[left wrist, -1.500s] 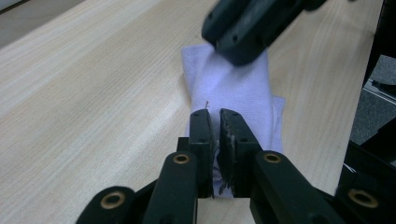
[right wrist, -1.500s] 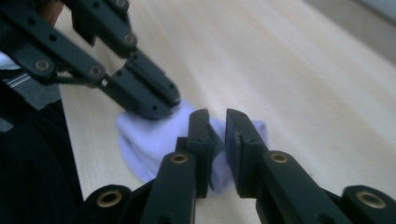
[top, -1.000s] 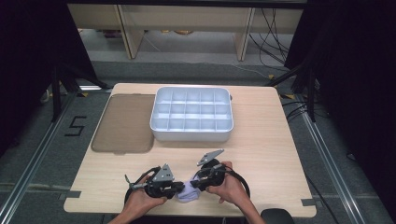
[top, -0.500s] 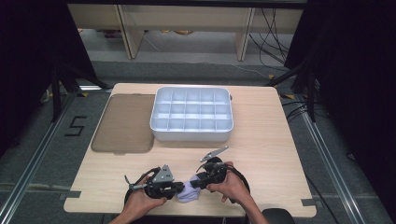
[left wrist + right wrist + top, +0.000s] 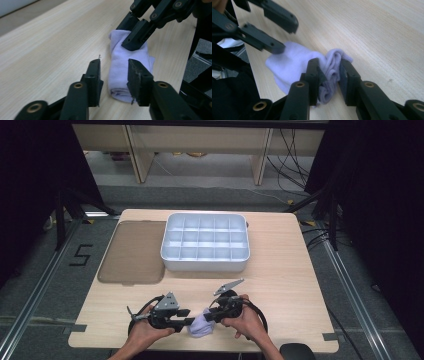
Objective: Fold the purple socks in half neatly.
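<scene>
Two grippers meet over one small lilac sock [image 5: 201, 326], which lies rolled up on the wooden table [image 5: 280, 270] close to its near edge, between the person's hands. The right gripper [image 5: 329, 68] has its jaws pressed onto one end of the roll, and folds of cloth bulge between them. The left gripper [image 5: 113, 72] is spread, with a clear gap between its jaws; from its own camera the other end of the roll sits just ahead of the tips and a little toward one jaw, not yet between them, so it holds nothing.

From the left gripper view the roll's long axis runs away from the left gripper toward the right one, so the two tools face each other along the length of the sock. From above, the left gripper [image 5: 167, 312] points rightward and the right gripper [image 5: 226, 310] points leftward, tips nearly together. The right hand therefore has the sock already; the left would likely need only a short push forward, shifted slightly sideways, to straddle the free end.

Room is tight toward the person, since the table edge is just behind the sock. Ahead, bare wood stretches to the white divided tray [image 5: 205, 243] and the brown lid [image 5: 132, 251] beside it, both well apart from the hands.
</scene>
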Available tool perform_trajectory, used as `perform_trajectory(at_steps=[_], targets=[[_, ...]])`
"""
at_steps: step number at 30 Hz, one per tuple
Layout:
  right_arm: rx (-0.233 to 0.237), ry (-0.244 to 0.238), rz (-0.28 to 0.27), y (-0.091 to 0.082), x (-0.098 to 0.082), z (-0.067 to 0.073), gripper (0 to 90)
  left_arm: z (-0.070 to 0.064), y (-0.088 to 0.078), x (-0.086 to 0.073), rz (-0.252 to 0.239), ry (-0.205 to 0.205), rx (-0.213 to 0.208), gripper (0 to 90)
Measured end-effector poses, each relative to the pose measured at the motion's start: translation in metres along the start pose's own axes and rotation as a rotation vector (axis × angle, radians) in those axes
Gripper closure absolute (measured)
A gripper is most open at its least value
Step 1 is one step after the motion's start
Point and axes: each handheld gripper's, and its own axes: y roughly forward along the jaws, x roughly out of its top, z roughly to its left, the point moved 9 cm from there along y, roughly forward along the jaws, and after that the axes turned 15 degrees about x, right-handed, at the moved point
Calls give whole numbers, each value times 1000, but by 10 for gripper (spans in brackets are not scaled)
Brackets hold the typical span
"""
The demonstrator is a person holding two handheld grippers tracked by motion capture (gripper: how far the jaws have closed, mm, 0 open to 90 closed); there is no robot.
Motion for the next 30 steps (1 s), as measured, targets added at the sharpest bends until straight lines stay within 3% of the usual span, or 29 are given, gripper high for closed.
perform_trajectory(at_steps=[6,7,8,9,10,11,12,17,18,21,28,30], targets=[[-16,-16,9,0,0,2,727,8,-6,-7,20,-23,5,488],[-23,-22,9,-1,0,1,727,9,-7,-10,23,-41,4,488],[-21,-34,12,0,1,2,727,12,-8,-13,31,-33,8,468],[-24,-30,13,0,1,3,728,12,-10,-15,40,-51,3,453],[-34,-33,17,-1,0,3,728,15,-11,-17,46,-37,9,440],[-26,-31,16,0,0,5,728,14,-12,-19,44,-69,7,429],[-24,-72,16,1,2,3,728,16,-13,-21,49,-69,10,413],[-38,-78,21,-1,2,4,728,24,-18,-29,63,-71,31,366],[-36,-85,22,-1,2,5,728,27,-19,-30,65,-53,38,359],[-46,-92,24,-1,3,6,729,34,-20,-35,77,-70,63,337],[-45,-116,21,-3,4,11,732,47,-28,-46,110,-19,109,307],[-45,-137,23,-3,5,11,732,51,-30,-49,118,-37,128,295]])
